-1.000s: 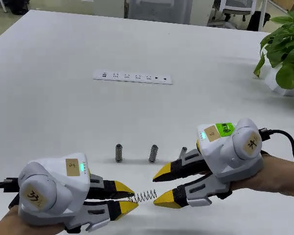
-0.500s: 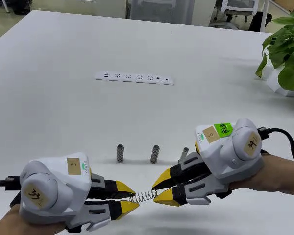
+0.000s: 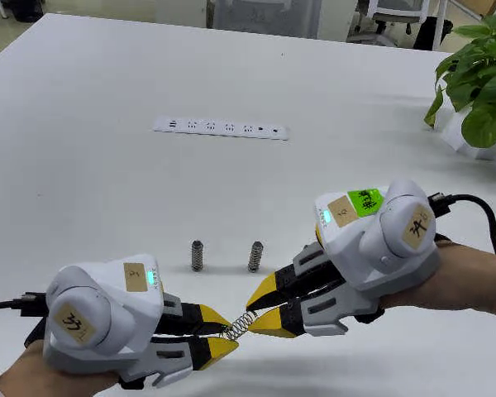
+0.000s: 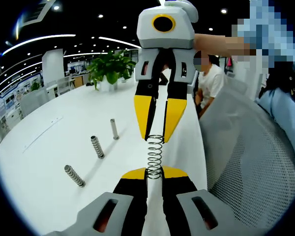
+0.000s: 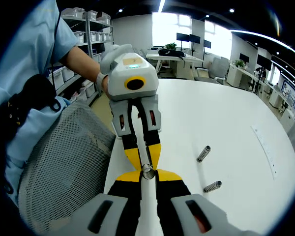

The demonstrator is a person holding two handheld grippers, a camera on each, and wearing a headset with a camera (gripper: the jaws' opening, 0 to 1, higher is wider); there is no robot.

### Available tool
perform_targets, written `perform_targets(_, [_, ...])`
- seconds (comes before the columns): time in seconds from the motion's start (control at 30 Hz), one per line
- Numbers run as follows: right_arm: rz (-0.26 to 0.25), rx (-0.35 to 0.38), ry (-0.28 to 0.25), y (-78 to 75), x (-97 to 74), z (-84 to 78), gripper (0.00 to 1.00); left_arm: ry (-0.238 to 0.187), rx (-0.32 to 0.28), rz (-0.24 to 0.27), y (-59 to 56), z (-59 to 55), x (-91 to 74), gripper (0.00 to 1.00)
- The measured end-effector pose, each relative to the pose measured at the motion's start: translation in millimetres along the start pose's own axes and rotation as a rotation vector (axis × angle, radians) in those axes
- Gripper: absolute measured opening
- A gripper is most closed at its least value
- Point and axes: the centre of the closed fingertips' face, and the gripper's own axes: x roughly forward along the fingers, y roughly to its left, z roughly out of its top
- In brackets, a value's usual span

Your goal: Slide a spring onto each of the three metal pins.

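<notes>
Both grippers lie low over the white counter, tips turned toward each other, with 1 spring stretched between them just above the surface. The left gripper comes in from the lower left, its body almost level and its yellow tips pointing right. Its jaws are clenched on the near end of the spring, as the left gripper view shows, where the coil rises from between its tips. The right gripper reaches in from the right, tilted down toward the left, with the person's forearm behind it and a black cable trailing off. Its jaws have drawn in on the spring's other end. In the right gripper view the coil's open end sits pinched between its yellow tips.

Just beyond the grippers, 2 pins stand upright side by side, each wearing a spring: the first loaded pin and the second loaded pin. The left gripper view shows a bare pin in line with them. Farther back lie a white power strip and, at the right edge, a potted plant.
</notes>
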Motion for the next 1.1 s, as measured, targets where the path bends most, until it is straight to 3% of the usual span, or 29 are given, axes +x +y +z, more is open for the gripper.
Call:
perform_targets(0.47, [0.006,-0.017,0.06,1.5,-3.3,-2.4,0.12,-0.009,0.003,-0.009,-2.8,3.0,3.0,0.09])
perform_targets(0.53, [0.008,-0.011,0.065,0.6,-3.8,-2.6,0.24,-0.014,0.001,-0.015,-4.6,4.0,3.3,0.09])
perform_targets(0.57, [0.008,-0.017,0.069,0.1,-4.1,-2.8,0.25,-0.014,0.003,-0.015,-5.3,4.2,3.7,0.09])
perform_targets(0.73, [0.042,-0.024,0.14,4.6,1.1,-11.3,0.23,-0.026,0.006,-0.019,-7.4,8.6,6.5,0.09])
perform_targets(1.1, [0.08,-0.021,0.176,8.8,6.9,-17.2,0.16,-0.041,0.025,-0.036,-11.2,16.0,9.6,0.09])
